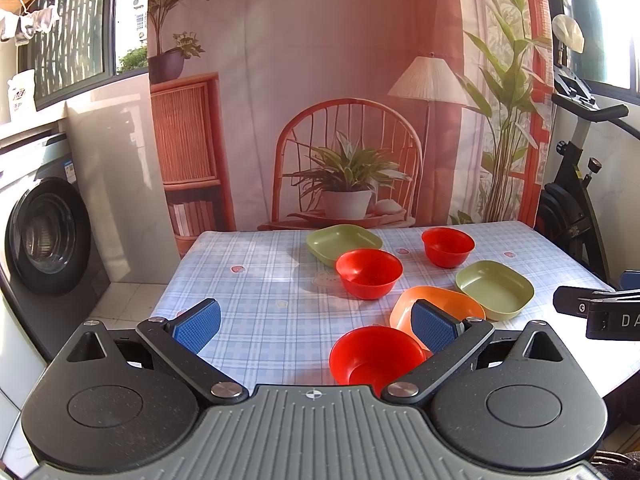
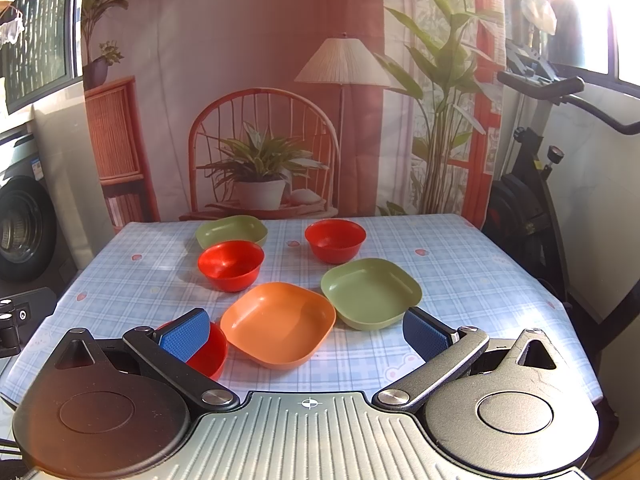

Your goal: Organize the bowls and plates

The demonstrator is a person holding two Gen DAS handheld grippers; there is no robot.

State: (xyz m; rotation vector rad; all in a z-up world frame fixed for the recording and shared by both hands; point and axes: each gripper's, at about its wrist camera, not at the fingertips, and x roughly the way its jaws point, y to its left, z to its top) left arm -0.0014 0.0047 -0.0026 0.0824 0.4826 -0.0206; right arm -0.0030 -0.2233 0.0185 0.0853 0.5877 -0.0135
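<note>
Both my claws spread wide over the table, holding nothing.

The table (image 2: 460,264) in its blue checked cloth carries everything. My left claw (image 1: 316,322) and right claw (image 2: 306,334) hover above its near edge, jaws far apart, pads touching no dish. The orange plate (image 2: 278,326) lies nearest my right claw, with a green plate (image 2: 370,292) just beside it on the right and another green plate (image 2: 232,230) at the far side. Three red bowls stand apart: one near bowl (image 1: 376,354) below my left claw, one middle bowl (image 2: 231,265), one far bowl (image 2: 335,239).
</note>
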